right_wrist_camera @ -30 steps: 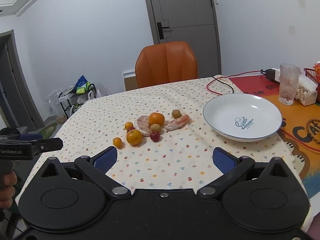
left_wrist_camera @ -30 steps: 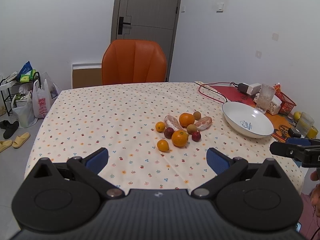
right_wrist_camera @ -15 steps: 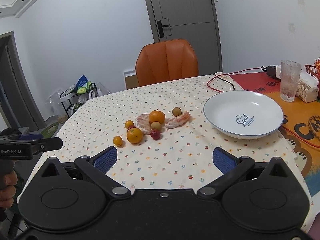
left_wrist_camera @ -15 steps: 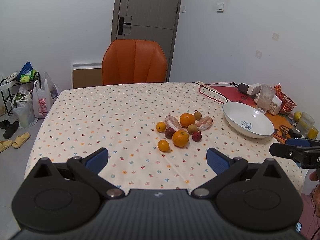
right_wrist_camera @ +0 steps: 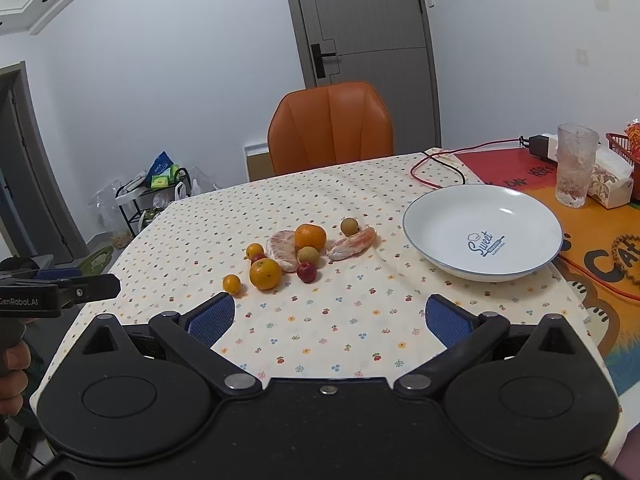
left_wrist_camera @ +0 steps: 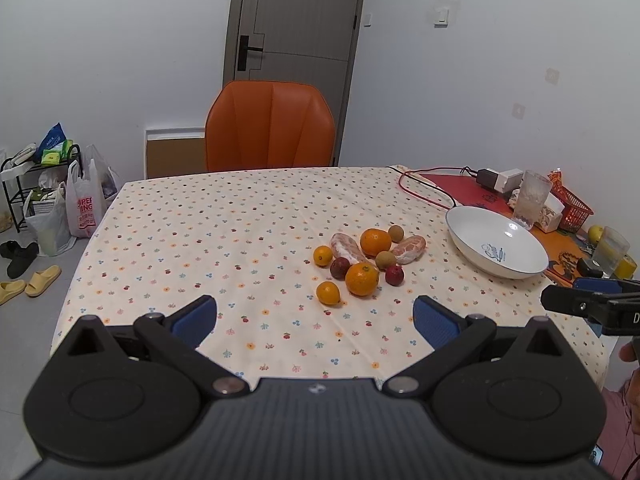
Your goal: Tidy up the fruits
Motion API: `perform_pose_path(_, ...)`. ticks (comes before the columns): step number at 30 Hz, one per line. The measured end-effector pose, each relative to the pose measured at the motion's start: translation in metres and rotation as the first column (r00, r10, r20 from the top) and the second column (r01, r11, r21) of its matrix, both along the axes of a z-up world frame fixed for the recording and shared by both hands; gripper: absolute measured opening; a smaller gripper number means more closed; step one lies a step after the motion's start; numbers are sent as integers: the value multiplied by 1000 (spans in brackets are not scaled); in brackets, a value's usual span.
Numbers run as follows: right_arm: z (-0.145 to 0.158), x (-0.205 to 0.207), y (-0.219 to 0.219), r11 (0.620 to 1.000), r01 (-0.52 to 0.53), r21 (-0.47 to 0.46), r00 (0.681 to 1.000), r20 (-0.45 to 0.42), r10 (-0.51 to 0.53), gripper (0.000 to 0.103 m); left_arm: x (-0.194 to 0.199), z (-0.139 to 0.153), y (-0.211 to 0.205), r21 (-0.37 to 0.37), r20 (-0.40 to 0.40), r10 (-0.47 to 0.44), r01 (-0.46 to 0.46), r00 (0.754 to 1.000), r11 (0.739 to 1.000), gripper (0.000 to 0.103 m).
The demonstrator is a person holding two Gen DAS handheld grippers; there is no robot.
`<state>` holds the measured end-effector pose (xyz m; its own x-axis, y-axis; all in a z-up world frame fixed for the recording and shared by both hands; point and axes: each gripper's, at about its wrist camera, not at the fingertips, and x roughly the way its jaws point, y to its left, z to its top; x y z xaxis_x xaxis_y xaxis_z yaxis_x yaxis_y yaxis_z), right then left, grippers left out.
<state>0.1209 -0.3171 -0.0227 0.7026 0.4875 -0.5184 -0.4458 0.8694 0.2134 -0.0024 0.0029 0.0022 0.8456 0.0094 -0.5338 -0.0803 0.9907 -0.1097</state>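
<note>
opening stage of the fruit-sorting task. the left gripper [left_wrist_camera: 315, 314] and the right gripper [right_wrist_camera: 327, 317] both hover over the near edge of the table [left_wrist_camera: 200, 216], each released, blue pads spread wide with nothing between them. the fruits lie loose in a cluster at mid-table: a near orange [right_wrist_camera: 265, 274], a far orange [right_wrist_camera: 310, 237], two small yellow citrus [right_wrist_camera: 231, 283], two peeled pomelo segments [right_wrist_camera: 352, 244], two brownish round fruits [right_wrist_camera: 309, 255], and two dark red fruits [right_wrist_camera: 307, 271], several touching one another. the white plate [right_wrist_camera: 520, 216] stands to the right of the cluster, apart from it and holding no fruit. judged step: approach, no fruit yet picked. the next move probably calls for one gripper to travel forward and down to an outlying piece, such as the small citrus nearest the grippers or the red fruit on the plate side, closing gently on the round, rollable body without nudging its neighbours, then carrying it right to the plate.
</note>
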Motion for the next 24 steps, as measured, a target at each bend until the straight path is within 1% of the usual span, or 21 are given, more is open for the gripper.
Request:
perform_pose_path(17,2,0,-2,1000,-2,-1,1000,12,2,103,4,3,2,-4,2,0,0,1000,1000,103)
perform_pose_path(24,-3,3,1,1000,-18,2,1000,9,18,103,15,-3,1,5,3,-24,24,1000,1000,103)
